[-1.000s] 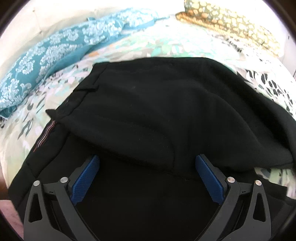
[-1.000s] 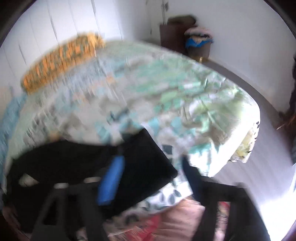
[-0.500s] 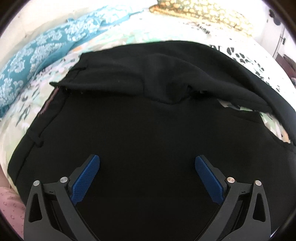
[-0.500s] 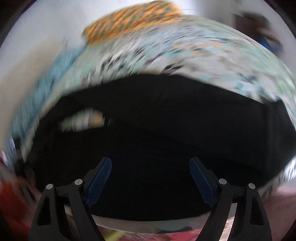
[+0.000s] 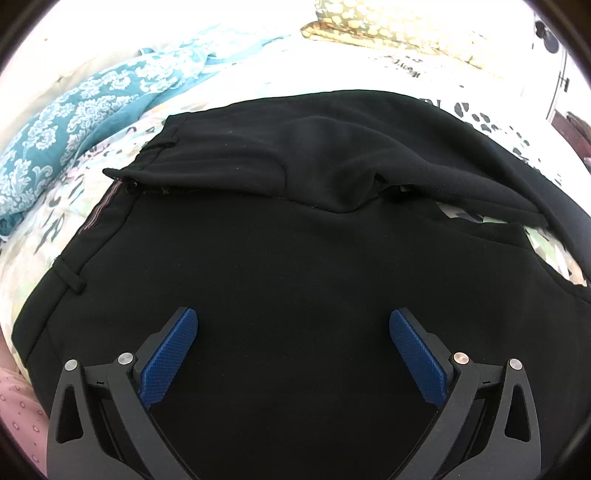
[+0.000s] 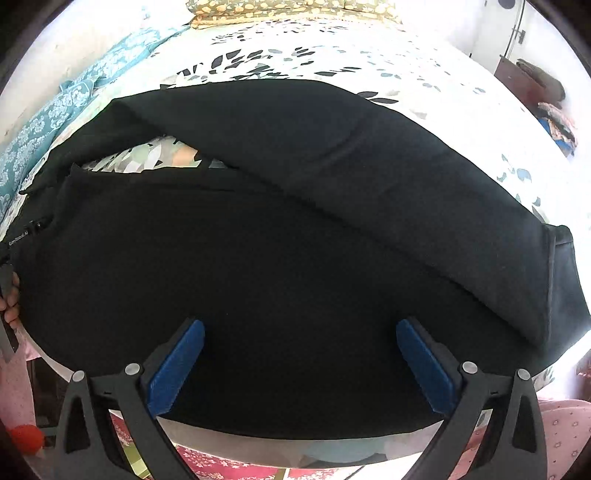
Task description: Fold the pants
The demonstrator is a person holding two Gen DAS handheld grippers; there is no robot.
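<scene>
Left gripper (image 5: 293, 334): hovering at 6 o'clock, jaws spread, pinching nothing. Right gripper (image 6: 300, 345): jaws just opening to full spread, nothing between them. Pants (image 5: 295, 258): lying centre on the bedspread (image 6: 332, 55), one leg folded across. Pillow (image 5: 399, 31): lying at 12 o'clock.

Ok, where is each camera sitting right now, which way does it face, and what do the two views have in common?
Left wrist: rides the left hand-held gripper, angled down at the waistband end of the black pants on the bed; only its own open blue-padded fingers show.
Right wrist: rides the right hand-held gripper, angled down over the bed's near edge at the pant legs; its open fingers show, its jaws having just been opening with nothing gripped, plus a hand at the left edge.
Shared: the pants, floral bedspread, teal pillow, yellow patterned pillow.
</scene>
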